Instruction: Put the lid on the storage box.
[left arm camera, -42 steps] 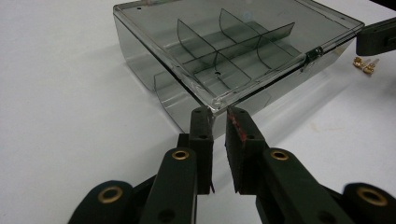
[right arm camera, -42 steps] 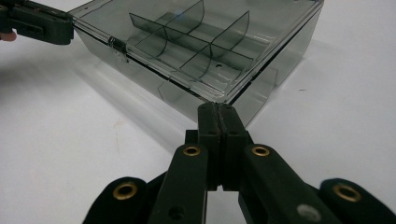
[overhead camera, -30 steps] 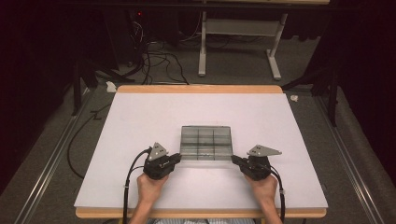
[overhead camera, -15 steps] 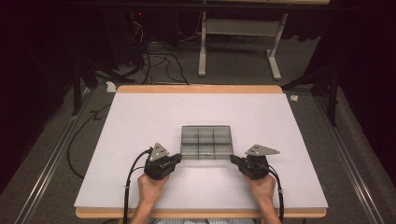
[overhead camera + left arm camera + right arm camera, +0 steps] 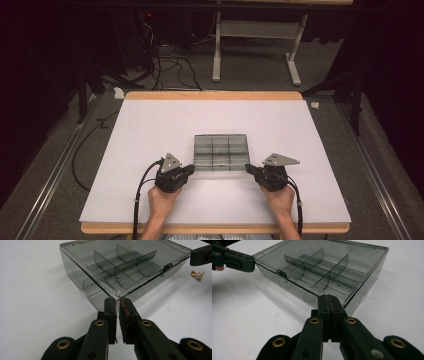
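White table [image 5: 150,130], dark room. Your clear box [image 5: 221,152] sits mid-table; left gripper [image 5: 117,301] barely parted, right gripper [image 5: 328,298] closed, both at its near corners. Looks light, stiff, slippery: grab the lid's rim.

Surroundings as I see them from my station: table, floor, clutter.
White tabletop [image 5: 150,150] with a wooden edge [image 5: 215,95]; a few small gold-coloured pieces [image 5: 197,274] lying together on it; grey floor with a tangle of black cables [image 5: 165,65] beyond the far edge; a white metal stand [image 5: 255,30] farther back; a white scrap [image 5: 118,93] by the far left corner; floor rail [image 5: 50,175] along the left side.
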Tool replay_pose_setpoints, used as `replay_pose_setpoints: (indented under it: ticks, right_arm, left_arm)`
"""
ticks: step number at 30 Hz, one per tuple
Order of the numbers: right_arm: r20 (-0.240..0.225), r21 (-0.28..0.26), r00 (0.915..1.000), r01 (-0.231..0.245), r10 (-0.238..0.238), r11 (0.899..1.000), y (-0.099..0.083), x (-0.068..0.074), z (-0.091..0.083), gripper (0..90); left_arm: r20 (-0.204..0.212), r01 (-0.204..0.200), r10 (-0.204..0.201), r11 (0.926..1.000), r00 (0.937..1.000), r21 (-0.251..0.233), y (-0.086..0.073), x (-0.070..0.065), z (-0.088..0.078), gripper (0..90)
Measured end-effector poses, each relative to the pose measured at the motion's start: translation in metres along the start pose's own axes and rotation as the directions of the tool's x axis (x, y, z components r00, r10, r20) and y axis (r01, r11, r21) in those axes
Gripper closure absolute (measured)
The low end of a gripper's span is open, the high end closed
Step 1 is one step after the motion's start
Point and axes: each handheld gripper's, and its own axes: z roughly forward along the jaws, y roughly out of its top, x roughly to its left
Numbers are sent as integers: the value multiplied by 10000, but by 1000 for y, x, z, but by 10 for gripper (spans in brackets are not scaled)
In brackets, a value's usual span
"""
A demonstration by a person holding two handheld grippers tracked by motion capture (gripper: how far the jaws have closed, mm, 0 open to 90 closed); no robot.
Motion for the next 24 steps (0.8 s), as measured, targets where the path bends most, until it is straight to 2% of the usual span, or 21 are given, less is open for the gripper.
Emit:
replay_pose_setpoints:
  ticks: [10, 17, 19, 24]
  right_arm:
    - [128, 345, 9998, -152, 148, 9993, -5, -1, 2, 900]
    - [233, 237, 9996, -195, 189, 9995, -5, -3, 1, 900]
    - [333, 48, 9993, -184, 182, 9998, -5, -3, 1, 900]
    - [274, -102, 9996, -108, 111, 9999, -2, -2, 4, 900]
  left_arm:
    - [-32, 28, -28, 10000, 10000, -39, 0, 0, 1, 837]
    - [-86, -15, 15, 10000, 10000, -32, 0, -1, 1, 835]
    - [-49, 12, -13, 9999, 10000, -120, 0, -1, 2, 836]
    - [-69, -10, 9, 9999, 10000, -169, 0, -2, 2, 834]
